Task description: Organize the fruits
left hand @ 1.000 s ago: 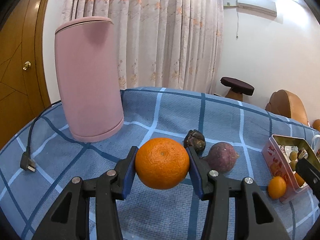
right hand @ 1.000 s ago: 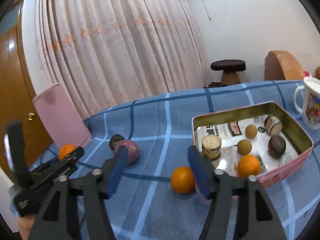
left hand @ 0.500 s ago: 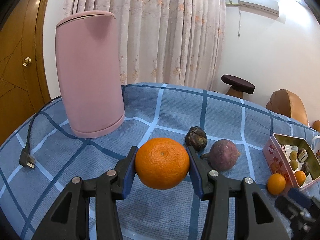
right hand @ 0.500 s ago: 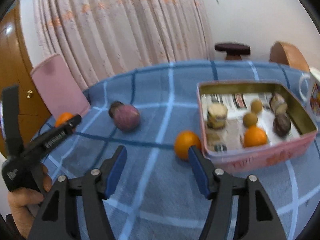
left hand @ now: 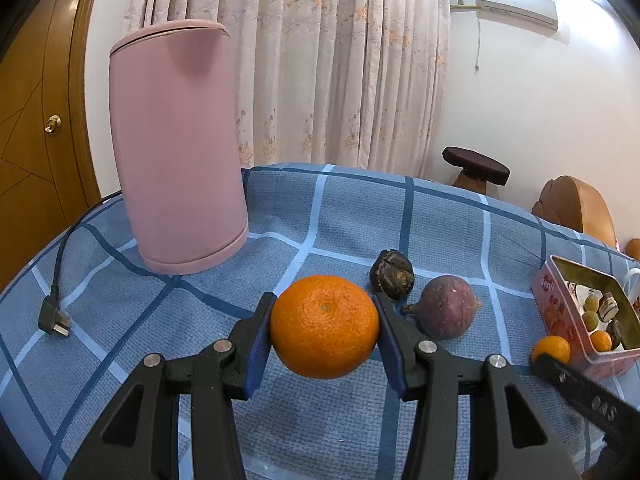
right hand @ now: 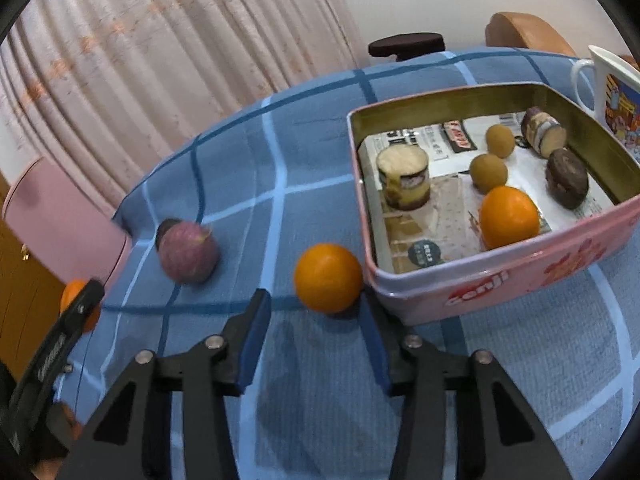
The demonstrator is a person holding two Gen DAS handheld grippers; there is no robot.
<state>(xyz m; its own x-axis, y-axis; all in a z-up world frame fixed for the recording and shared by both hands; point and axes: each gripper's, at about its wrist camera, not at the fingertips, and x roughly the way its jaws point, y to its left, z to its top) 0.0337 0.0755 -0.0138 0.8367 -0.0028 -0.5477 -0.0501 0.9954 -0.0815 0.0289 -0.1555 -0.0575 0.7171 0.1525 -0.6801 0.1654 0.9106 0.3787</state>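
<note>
Pinching a large orange (left hand: 325,326), left tongs (left hand: 325,330) hang over open cloth; right tongs (right hand: 316,346), just narrowing, gape empty beside the tin (right hand: 480,284).

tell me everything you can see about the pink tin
The pink tin is a rectangular metal box, lid off, gold inside, pink outside with red lettering and flowers. It sits flat on the blue checked cloth, lined with printed paper, holding an orange, small brown fruits and a jar. A loose orange lies at its near corner.

Left gripper (left hand: 325,330) jaws clamped and loaded; right gripper (right hand: 316,344) tilts down, jaws just narrowing, nothing between
</note>
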